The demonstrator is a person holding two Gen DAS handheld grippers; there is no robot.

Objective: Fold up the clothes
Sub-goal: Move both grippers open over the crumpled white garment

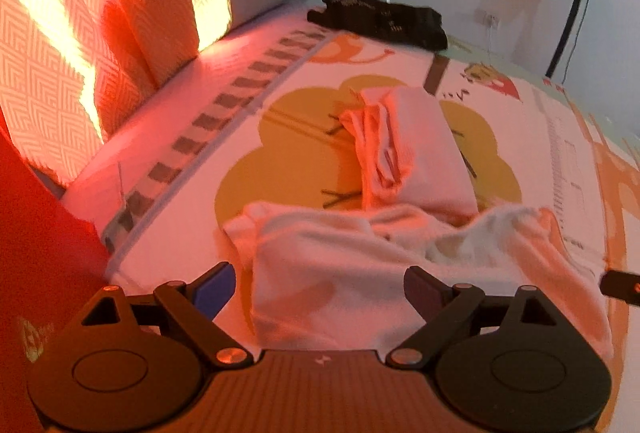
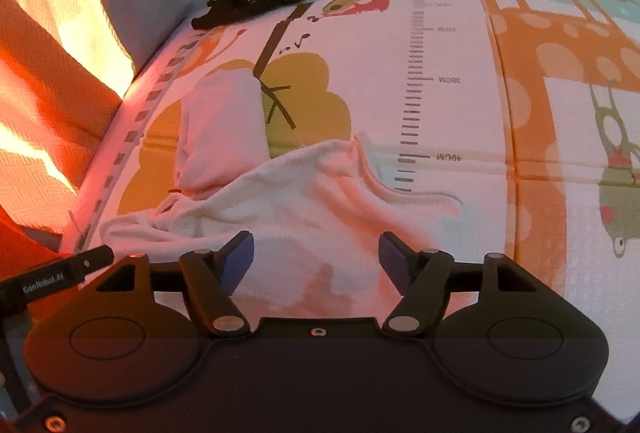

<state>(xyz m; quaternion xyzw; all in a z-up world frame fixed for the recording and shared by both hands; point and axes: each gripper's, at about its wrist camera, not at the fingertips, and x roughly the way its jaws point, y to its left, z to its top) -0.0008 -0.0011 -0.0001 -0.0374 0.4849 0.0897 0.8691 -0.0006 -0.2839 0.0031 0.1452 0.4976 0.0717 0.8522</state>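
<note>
Both tools hovering jaws apart, nothing held: left gripper (image 1: 318,283) wide, right gripper (image 2: 316,253) narrower. White garment (image 1: 340,265) lying crumpled at lower centre on mat (image 2: 460,105). Judgement: pinching both near corners evenly should give a straight fold.

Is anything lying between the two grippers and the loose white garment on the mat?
Nothing visible does. The left gripper and right gripper both hang right over the white garment, jaws open. The folded white piece and the black garment lie beyond it.
</note>
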